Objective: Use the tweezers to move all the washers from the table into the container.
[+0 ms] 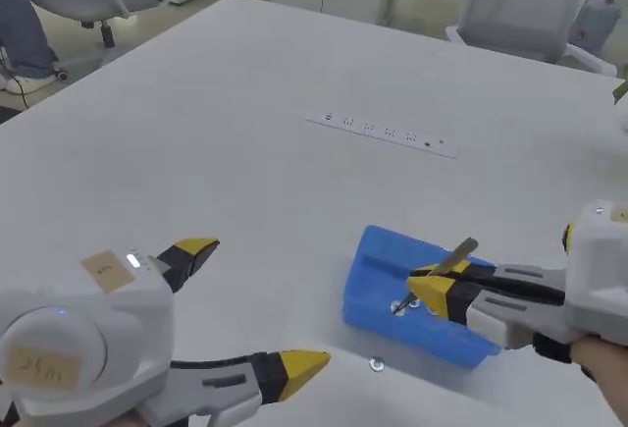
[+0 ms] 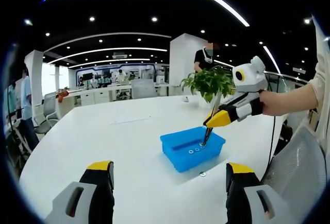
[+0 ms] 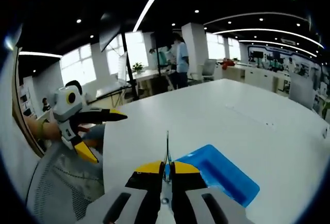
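Currently right gripper (image 1: 424,288) pinches tweezers (image 1: 456,255) over container (image 1: 378,262) — 1 washer (image 1: 377,364) on table (image 1: 245,152)

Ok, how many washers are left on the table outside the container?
1. The washer lies on the white table right beside the blue container's near wall. Others could be hidden behind the right gripper holding the tweezers.

The container (image 1: 383,260) is bright blue on a plain white bench (image 1: 245,103). The left gripper (image 1: 263,301) and right gripper (image 1: 424,288) are white and grey, their jaws black with yellow tips. The tweezers (image 1: 457,252) look dull brownish; the washers (image 1: 377,364) silvery; the plant (image 2: 209,82) green.
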{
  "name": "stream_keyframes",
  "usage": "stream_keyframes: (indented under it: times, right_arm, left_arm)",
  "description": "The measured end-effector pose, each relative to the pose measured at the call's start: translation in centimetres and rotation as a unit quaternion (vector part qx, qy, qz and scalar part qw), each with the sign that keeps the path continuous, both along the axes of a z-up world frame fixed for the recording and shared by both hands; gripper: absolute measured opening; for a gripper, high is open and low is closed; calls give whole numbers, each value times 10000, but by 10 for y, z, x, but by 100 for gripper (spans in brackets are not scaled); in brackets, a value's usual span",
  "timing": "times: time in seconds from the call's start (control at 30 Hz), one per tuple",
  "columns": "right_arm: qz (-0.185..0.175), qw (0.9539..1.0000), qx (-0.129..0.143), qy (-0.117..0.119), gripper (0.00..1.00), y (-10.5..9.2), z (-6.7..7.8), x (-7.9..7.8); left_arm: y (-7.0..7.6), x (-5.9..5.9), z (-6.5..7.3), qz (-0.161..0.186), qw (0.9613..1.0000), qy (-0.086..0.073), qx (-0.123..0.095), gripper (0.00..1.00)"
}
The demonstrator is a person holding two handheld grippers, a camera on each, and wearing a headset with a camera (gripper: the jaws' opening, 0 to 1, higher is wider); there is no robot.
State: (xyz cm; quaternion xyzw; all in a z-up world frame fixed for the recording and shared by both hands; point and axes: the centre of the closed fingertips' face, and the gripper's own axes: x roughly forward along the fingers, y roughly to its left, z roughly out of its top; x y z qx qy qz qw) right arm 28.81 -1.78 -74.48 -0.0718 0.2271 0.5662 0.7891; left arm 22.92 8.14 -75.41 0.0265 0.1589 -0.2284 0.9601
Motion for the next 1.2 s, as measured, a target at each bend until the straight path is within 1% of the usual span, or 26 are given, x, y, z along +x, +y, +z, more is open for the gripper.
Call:
stream_keyframes:
  times: [0.07, 0.13, 0.33, 0.5, 0.53, 0.63, 0.67, 0.8, 0.97, 1.1, 1.2]
  right_arm:
    - [-35, 10000, -7, -10, 2, 0, 1, 4]
    - [-93, 10000, 10, 17, 2, 1, -1, 12]
    - [-384, 9991, 29, 187, 2, 1, -9, 29]
    - [-433, 9987, -133, 246, 2, 3, -21, 38]
    - [-463, 9984, -195, 276, 2, 2, -25, 42]
    - [-529, 9976, -270, 362, 2, 2, -33, 48]
    - [-559, 9971, -299, 424, 2, 2, -36, 51]
    - [-580, 9965, -379, 463, 2, 5, -43, 56]
    - [-597, 9949, -593, 549, 2, 6, -59, 63]
    - [-676, 9935, -671, 616, 2, 3, -66, 71]
    - [-688, 9929, -729, 648, 2, 4, -70, 72]
  left_arm:
    - [0, 0, 0, 8, 10000, -2, -1, 92]
    - [0, 0, 1, 9, 10000, -8, -10, 92]
    - [2, 0, 1, 48, 10000, -26, -18, 92]
    - [2, 0, 2, 52, 10000, -34, -41, 92]
    - [2, 0, 2, 57, 10000, -31, -32, 92]
    - [3, 1, 2, 66, 10000, -36, -47, 92]
    - [3, 1, 2, 73, 10000, -39, -44, 92]
    - [3, 1, 2, 88, 9999, -36, -49, 91]
    - [3, 1, 2, 80, 9999, -37, -55, 91]
    - [3, 1, 1, 73, 10000, -30, -58, 91]
    - [3, 1, 1, 76, 10000, -27, -56, 91]
